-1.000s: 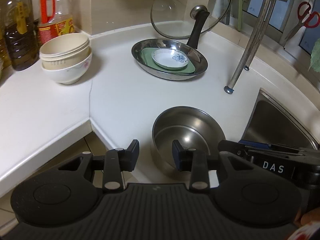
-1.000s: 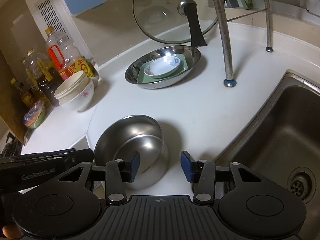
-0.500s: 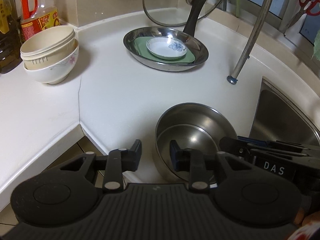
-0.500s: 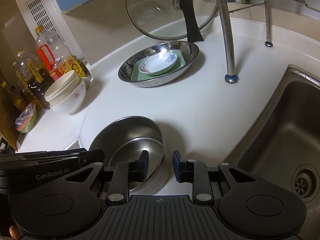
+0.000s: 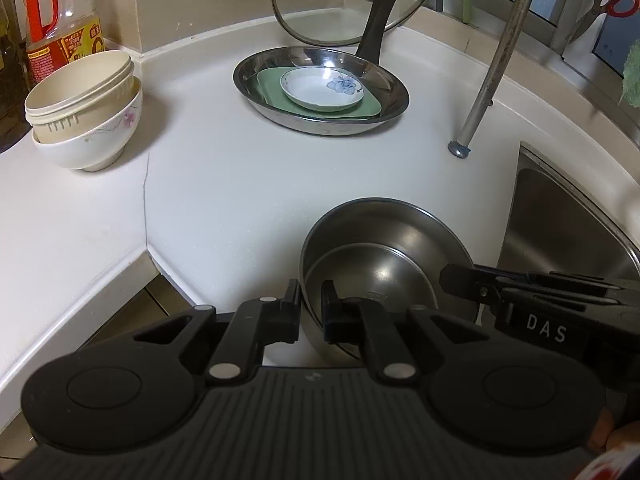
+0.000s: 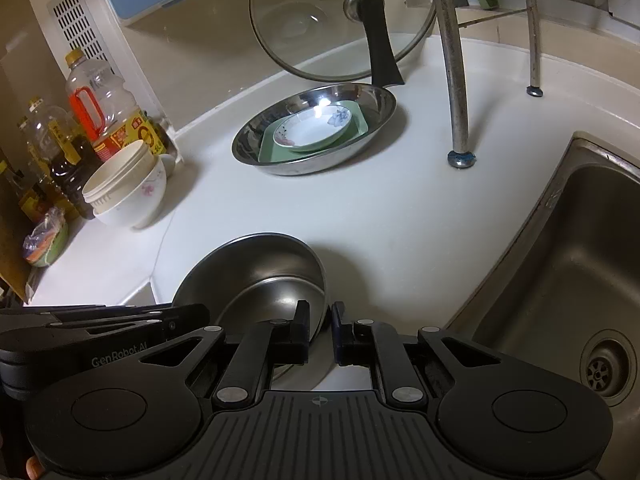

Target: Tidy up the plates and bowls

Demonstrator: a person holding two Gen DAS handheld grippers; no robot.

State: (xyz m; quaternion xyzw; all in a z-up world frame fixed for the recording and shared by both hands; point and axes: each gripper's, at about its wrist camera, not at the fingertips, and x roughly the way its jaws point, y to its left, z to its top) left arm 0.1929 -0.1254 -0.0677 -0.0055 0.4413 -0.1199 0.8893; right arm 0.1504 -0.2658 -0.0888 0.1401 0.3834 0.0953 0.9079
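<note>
A round stainless-steel bowl (image 5: 384,256) sits on the white countertop (image 5: 224,200) near its front edge, just beside the steel sink (image 5: 568,224), and both grippers have it by the rim. The left gripper (image 5: 311,304) is clamped on the near-left part of the rim, one finger outside the wall and one inside. The right gripper (image 6: 320,328) straddles the rim on the side toward the sink — its jaws are closing, and the gap around the thin steel wall is almost gone. Farther back a shallow steel pan (image 5: 320,88) holds a pale green square plate (image 5: 280,92) with a small white flowered saucer (image 5: 320,88) on top. To the left, a cream ribbed bowl (image 5: 80,88) nests in a white floral bowl (image 5: 88,140) — near the oil bottles (image 5: 52,28).
</note>
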